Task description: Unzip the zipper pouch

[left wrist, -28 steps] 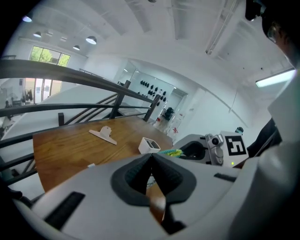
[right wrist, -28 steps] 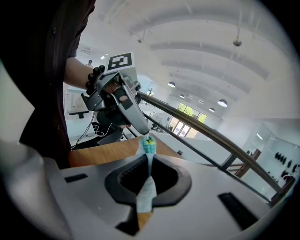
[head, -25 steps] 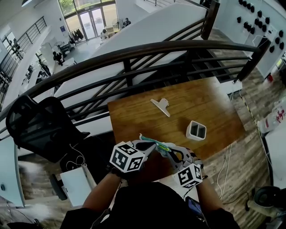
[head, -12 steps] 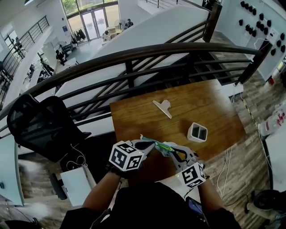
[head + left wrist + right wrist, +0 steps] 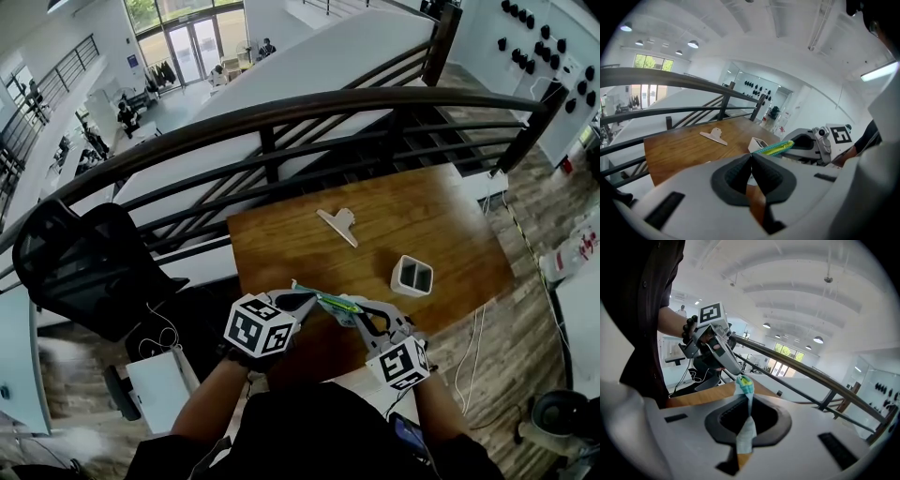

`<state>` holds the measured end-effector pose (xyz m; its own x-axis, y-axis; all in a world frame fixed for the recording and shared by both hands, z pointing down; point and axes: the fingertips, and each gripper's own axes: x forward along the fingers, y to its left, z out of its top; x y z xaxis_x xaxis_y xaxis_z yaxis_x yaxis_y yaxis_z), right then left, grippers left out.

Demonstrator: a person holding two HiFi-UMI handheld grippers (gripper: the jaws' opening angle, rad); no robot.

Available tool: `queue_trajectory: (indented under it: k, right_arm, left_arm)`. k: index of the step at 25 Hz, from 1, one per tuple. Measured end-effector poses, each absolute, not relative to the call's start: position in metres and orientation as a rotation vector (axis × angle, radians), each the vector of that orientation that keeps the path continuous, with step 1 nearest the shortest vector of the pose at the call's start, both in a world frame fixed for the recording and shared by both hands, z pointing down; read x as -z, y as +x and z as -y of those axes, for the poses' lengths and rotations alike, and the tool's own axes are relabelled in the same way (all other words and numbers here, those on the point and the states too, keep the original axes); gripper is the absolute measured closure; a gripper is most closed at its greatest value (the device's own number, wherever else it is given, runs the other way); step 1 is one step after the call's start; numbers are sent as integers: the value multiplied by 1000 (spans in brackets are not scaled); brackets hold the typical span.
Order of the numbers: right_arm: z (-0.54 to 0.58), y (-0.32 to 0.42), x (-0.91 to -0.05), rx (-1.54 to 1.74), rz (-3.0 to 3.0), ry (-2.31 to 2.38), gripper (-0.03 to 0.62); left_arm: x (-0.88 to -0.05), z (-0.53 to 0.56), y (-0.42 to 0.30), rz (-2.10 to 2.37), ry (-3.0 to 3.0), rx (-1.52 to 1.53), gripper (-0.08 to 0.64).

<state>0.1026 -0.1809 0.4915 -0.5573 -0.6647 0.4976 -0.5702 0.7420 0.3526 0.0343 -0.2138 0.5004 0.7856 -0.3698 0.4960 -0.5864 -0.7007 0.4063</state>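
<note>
The zipper pouch (image 5: 329,302), pale with a teal and yellow zipper edge, hangs in the air over the near edge of the wooden table (image 5: 441,216). It is stretched between both grippers. My left gripper (image 5: 303,299) is shut on its left end; in the left gripper view the teal zipper (image 5: 776,149) runs from the closed left gripper (image 5: 751,155) toward the other gripper. My right gripper (image 5: 357,310) is shut on the right end. In the right gripper view the pouch (image 5: 745,386) is pinched in the right gripper (image 5: 749,398), and a strip of it hangs down between the jaws.
A white clip (image 5: 337,223) lies on the table's far half. A white two-compartment holder (image 5: 411,275) stands to the right. A dark curved railing (image 5: 281,112) runs behind the table. A black office chair (image 5: 84,262) stands at the left.
</note>
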Motion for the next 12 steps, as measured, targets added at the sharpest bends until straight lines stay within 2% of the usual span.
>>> queue_trajectory:
  k: [12]
  right_arm:
    - [182,112,-489,197,2338,965,591]
  left_arm:
    - [-506,219,26,760,2427,-547,545]
